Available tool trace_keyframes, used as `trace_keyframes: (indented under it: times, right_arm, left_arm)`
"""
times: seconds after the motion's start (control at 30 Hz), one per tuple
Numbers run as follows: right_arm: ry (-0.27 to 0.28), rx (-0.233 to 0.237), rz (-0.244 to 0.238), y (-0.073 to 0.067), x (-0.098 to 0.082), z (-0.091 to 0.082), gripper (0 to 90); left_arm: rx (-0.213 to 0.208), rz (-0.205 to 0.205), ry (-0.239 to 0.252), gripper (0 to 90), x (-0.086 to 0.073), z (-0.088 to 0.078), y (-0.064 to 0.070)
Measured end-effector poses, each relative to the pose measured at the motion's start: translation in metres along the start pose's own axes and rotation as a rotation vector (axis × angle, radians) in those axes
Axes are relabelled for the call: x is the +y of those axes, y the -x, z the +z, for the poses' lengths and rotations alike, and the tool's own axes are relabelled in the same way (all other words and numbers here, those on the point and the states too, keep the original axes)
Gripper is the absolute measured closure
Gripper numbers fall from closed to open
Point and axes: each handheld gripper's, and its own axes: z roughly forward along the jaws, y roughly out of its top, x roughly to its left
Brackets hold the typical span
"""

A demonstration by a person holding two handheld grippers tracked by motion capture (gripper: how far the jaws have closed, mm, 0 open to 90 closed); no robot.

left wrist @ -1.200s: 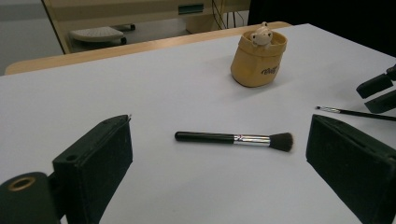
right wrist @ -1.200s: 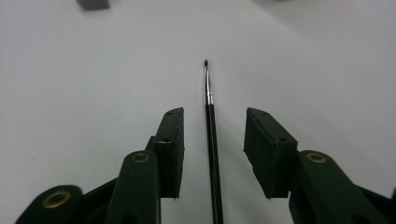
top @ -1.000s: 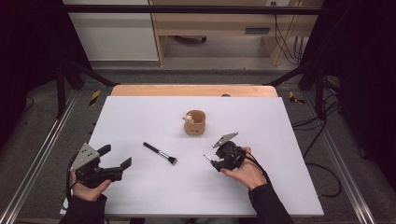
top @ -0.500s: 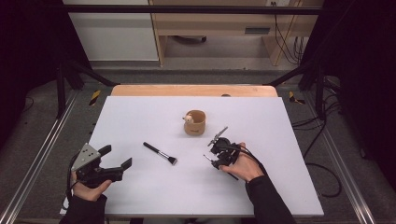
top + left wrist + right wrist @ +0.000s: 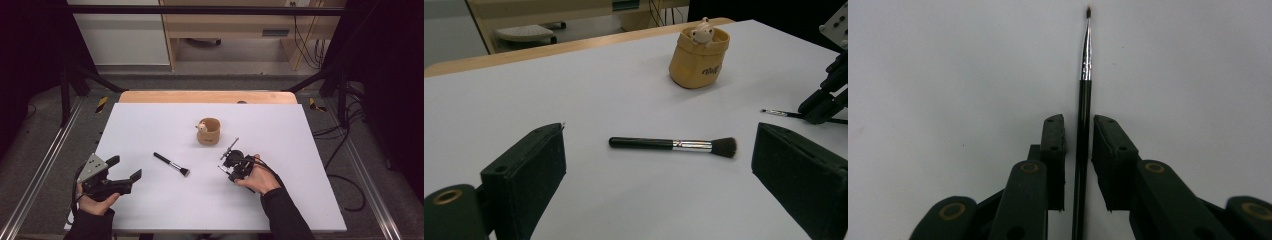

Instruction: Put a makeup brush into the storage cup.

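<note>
- High view: my right gripper is low on the white table, just below the tan pot; my left gripper rests spread wide.
- Left gripper view: a makeup brush lies between my open jaws.
- Right gripper view: my jaws have just been closing around the thin liner brush, narrow gaps remaining, not yet pinching.

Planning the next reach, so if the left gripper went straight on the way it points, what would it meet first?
Probably the black-handled, silver-collared makeup brush lying on the white table, straight ahead of the open left gripper; depth is uncertain.
</note>
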Motion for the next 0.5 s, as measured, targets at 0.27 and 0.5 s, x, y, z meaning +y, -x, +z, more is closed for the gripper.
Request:
trace_keyframes:
  times: [0.27,0.5]
  right_arm:
    - [-0.031,0.0,0.01,-0.002,0.0033,0.0003,83.2]
    - [-0.056,-0.007,0.029,-0.0043,0.0063,0.0,85.7]
  left_arm:
    - [0.0,-0.002,0.001,6.5,-0.0001,0.0001,0.0001]
    - [0.0,0.0,-0.001,6.6,0.0,0.0001,0.0001]
